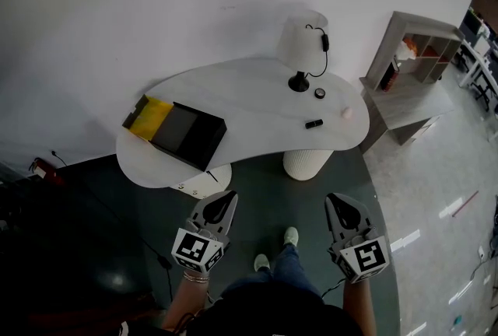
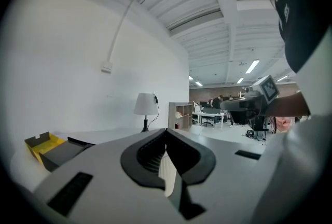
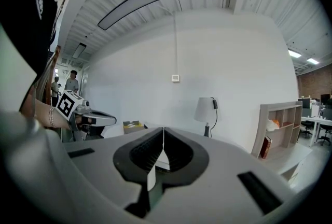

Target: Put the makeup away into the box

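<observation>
at the left end of a white curved table (image 1: 257, 85), the head view shows a black open box with a yellow flap (image 1: 187, 134). the makeup lies well apart from it near a white shaded lamp (image 1: 302, 43): a small black stick (image 1: 313, 124), a dark round pot (image 1: 320, 93) and a pale round piece (image 1: 346, 113) (all too small to identify). the left gripper (image 1: 226, 199) and right gripper (image 1: 340, 203) hover short of the table. the left gripper view shows its fingers pressed together on nothing, with the makeup hidden behind the gripper body. the right gripper view shows its fingers likewise closed and empty.
</observation>
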### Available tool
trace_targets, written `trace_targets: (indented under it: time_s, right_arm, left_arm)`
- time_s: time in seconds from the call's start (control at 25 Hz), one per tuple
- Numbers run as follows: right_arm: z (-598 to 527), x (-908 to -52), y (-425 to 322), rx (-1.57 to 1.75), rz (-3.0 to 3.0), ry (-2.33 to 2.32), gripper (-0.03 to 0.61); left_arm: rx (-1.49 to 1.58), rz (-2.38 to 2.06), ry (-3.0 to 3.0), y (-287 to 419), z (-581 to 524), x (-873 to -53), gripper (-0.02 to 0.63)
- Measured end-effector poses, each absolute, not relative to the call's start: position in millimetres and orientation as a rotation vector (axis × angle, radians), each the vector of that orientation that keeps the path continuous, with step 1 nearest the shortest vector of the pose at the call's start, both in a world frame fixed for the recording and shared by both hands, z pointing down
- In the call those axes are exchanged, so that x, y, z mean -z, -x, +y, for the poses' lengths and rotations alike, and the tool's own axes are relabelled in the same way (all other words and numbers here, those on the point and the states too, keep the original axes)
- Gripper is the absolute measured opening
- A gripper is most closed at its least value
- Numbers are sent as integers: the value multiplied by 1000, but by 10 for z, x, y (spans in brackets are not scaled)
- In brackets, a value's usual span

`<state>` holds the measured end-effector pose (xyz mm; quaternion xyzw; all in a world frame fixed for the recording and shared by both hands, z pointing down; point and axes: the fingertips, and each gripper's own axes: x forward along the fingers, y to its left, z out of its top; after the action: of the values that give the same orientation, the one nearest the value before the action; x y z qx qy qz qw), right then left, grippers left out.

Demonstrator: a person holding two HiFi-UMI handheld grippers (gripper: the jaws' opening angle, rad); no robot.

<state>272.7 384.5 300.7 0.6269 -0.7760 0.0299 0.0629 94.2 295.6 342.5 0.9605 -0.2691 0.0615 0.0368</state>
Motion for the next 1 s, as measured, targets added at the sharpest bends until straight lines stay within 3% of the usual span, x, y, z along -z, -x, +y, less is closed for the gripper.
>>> trace_targets:
  time_s: [1.0]
  right_arm:
    - [3035, -3067, -3750, -125, -2366, -1883, 20]
  left_arm:
    - [-215, -750, -2970, -2122, 2329, -3288, 17]
